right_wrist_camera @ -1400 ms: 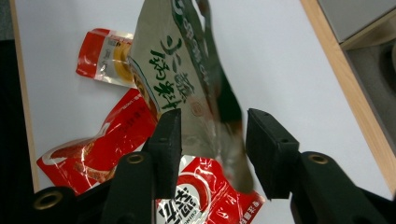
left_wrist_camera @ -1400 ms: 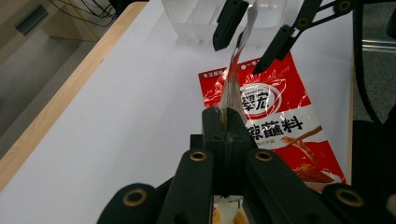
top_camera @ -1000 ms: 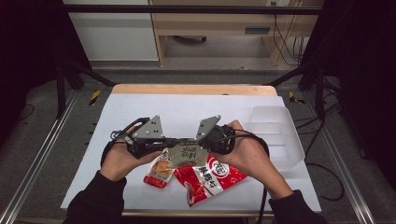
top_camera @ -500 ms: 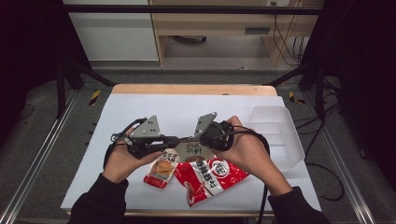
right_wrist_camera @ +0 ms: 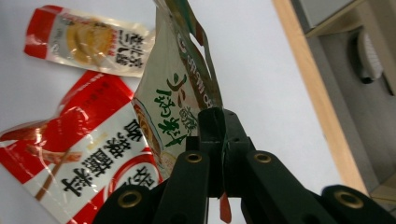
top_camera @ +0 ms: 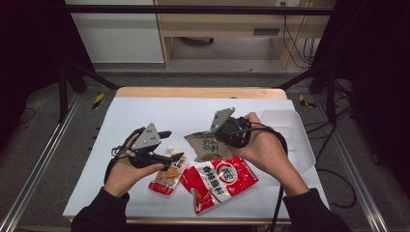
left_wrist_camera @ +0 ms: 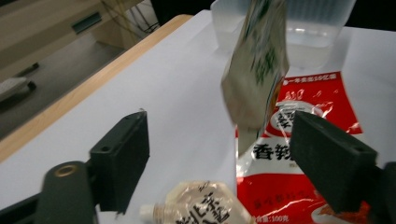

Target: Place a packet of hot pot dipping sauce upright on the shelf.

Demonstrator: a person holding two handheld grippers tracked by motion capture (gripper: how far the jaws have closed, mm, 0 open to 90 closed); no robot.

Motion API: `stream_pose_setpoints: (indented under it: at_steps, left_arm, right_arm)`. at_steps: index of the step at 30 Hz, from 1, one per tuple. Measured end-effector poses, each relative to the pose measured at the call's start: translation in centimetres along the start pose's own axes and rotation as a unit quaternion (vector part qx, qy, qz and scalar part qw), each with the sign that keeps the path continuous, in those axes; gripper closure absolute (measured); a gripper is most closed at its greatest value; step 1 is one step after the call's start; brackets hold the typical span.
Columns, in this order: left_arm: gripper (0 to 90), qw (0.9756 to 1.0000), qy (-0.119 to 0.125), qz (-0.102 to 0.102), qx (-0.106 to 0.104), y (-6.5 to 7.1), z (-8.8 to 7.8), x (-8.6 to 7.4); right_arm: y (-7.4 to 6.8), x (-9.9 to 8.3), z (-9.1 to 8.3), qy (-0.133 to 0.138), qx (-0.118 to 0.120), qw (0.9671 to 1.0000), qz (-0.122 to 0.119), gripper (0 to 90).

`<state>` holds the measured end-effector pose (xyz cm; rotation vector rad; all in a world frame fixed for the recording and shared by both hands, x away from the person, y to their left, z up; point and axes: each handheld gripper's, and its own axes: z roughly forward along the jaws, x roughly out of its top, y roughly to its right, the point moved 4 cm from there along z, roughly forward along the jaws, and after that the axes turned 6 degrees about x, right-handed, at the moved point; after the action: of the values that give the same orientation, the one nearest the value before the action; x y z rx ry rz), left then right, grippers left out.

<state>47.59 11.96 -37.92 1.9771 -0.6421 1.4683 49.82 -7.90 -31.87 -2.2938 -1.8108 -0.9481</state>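
Observation:
My right gripper [top_camera: 215, 140] [right_wrist_camera: 215, 116] is shut on the edge of a beige snack packet with green print [top_camera: 205, 145] [right_wrist_camera: 180, 93] and holds it tilted above the table. My left gripper [top_camera: 171, 145] [left_wrist_camera: 219, 126] has just been opening its jaws. They now stand wide apart, a little left of the packet [left_wrist_camera: 257, 70], and their pads touch nothing. Below it lies a small spouted pouch [top_camera: 167, 174] [left_wrist_camera: 205, 205] [right_wrist_camera: 88, 42]. A red packet [top_camera: 222, 181] [left_wrist_camera: 299, 154] [right_wrist_camera: 79, 154] lies flat beside it.
A clear plastic container [top_camera: 290, 135] [left_wrist_camera: 308, 37] stands at the right of the white table sheet [top_camera: 145, 116]. The wooden table edge [top_camera: 198, 93] runs along the far side. Metal frame rails flank the table.
The left gripper has opened, let go of the beige packet and dropped down to the left. The right gripper has kept the packet and drawn it slightly up and to the right.

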Motion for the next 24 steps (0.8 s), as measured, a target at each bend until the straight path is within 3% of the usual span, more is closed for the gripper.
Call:
stream_pose_setpoints:
  at_steps: [3, 6, 9, 12, 16, 24]
  left_arm:
    - [14.6, 0.9995, -0.004, -0.017, 0.028, -1.1, -0.2, -2.0]
    - [11.6, 0.9987, -0.026, -0.018, 0.04, -2.3, -1.1, -3.8]
    - [10.3, 0.9977, -0.029, -0.021, 0.058, -3.5, -1.7, -5.2]
    - [9.1, 0.9961, -0.025, -0.028, 0.079, -4.8, -2.0, -5.9]
    - [8.6, 0.9948, -0.02, -0.042, 0.091, -6.4, -3.0, -6.3]
    - [8.6, 0.9883, -0.012, -0.066, 0.137, -9.5, -5.8, -7.7]
  right_arm:
    - [1.1, -0.3, -1.1, 0.011, -0.022, 0.9997, 0.004, 89.9]
    - [2.3, -0.6, -2.3, 0.02, -0.047, 0.9986, 0.012, 90.0]
    - [3.2, -1.0, -3.0, 0.03, -0.071, 0.9968, 0.018, 90.0]
    - [4.1, -1.4, -3.6, 0.035, -0.093, 0.9947, 0.026, 90.0]
    - [5.1, -2.3, -4.5, 0.048, -0.115, 0.9912, 0.043, 90.0]
    - [7.0, -4.7, -6.0, 0.051, -0.148, 0.9858, 0.061, 90.0]
